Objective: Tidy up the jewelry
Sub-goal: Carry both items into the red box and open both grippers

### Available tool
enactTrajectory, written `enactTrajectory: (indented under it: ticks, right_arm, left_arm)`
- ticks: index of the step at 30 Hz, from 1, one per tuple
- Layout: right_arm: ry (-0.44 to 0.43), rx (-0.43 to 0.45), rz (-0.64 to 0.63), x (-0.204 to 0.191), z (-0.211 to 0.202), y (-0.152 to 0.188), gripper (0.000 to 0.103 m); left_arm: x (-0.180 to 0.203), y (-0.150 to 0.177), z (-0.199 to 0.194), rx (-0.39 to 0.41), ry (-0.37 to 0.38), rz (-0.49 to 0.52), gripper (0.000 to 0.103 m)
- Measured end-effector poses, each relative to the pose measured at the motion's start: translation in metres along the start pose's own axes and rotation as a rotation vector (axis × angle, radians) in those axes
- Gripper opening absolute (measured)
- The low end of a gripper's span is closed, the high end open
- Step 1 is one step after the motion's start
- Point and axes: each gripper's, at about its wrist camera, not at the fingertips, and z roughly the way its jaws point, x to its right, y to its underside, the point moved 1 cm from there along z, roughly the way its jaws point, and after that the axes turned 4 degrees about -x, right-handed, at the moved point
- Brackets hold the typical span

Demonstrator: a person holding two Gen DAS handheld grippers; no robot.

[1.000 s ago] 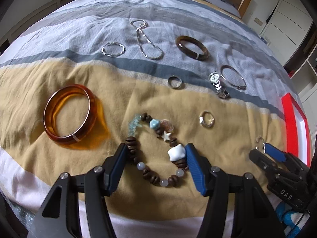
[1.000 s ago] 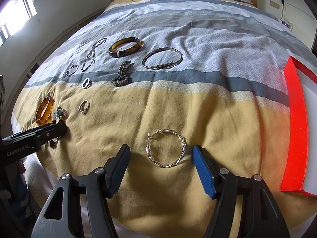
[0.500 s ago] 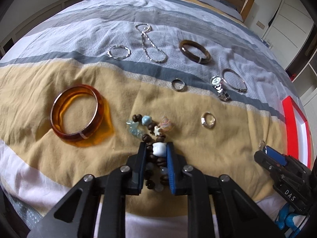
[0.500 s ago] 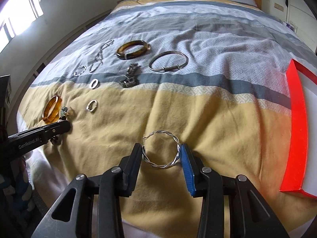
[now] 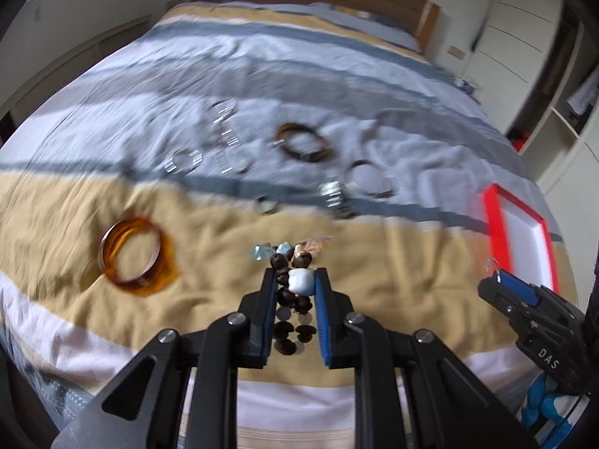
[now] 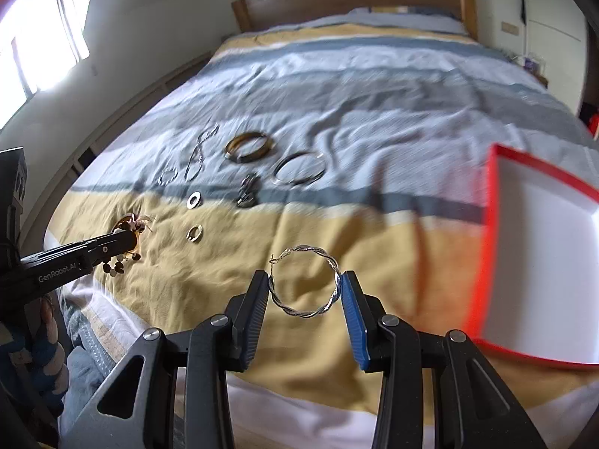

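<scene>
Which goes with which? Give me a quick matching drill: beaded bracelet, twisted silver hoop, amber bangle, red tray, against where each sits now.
1. beaded bracelet
2. twisted silver hoop
3. amber bangle
4. red tray

A. lying on the yellow stripe, untouched
B. between the right tongs
C. on the bed's right edge
D. clamped in the left tongs

Pairs: 1-D, 2-B, 3-A, 4-C

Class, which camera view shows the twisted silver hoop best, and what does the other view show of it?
The right wrist view: the twisted silver hoop sits sharp and whole between the right gripper fingers. The left wrist view shows only a small blurred glint of it at that gripper's tip.
</scene>
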Motion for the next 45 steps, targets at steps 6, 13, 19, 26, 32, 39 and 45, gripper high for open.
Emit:
enactTrajectory:
  ticks: [6, 13, 19, 26, 32, 39, 45]
  right_arm:
    - [0.108, 0.052, 0.059, 0.064, -0.046, -0.001, 0.04]
    - [0.246, 0.031, 0.12, 0.147, -0.062, 0.008, 0.04]
    - [0.309, -0.017, 0.122, 0.198, -0.045, 0.016, 0.04]
    - [0.336, -0.074, 0.108, 0.226, -0.023, 0.032, 0.04]
    - [0.364, -0.083, 0.037, 0.22, -0.017, 0.04, 0.04]
    - [0.372, -0.092, -0.027, 0.215, -0.014, 0.038, 0.039]
    - [0.363, -0.083, -0.07, 0.211, -0.01, 0.036, 0.04]
  left_arm:
    - [0.076, -0.018, -0.008, 0.008, 0.119, 0.112, 0.018]
    - [0.19, -0.032, 0.004, -0.019, 0.296, 0.29, 0.018]
    - [0.277, -0.024, 0.039, -0.068, 0.366, 0.435, 0.018]
    - [0.299, -0.014, 0.107, -0.184, 0.35, 0.409, 0.018]
    - [0.301, -0.008, 0.129, -0.199, 0.317, 0.426, 0.018]
    - [0.308, -0.01, 0.151, -0.196, 0.231, 0.415, 0.019]
    - [0.295, -0.01, 0.151, -0.168, 0.146, 0.361, 0.019]
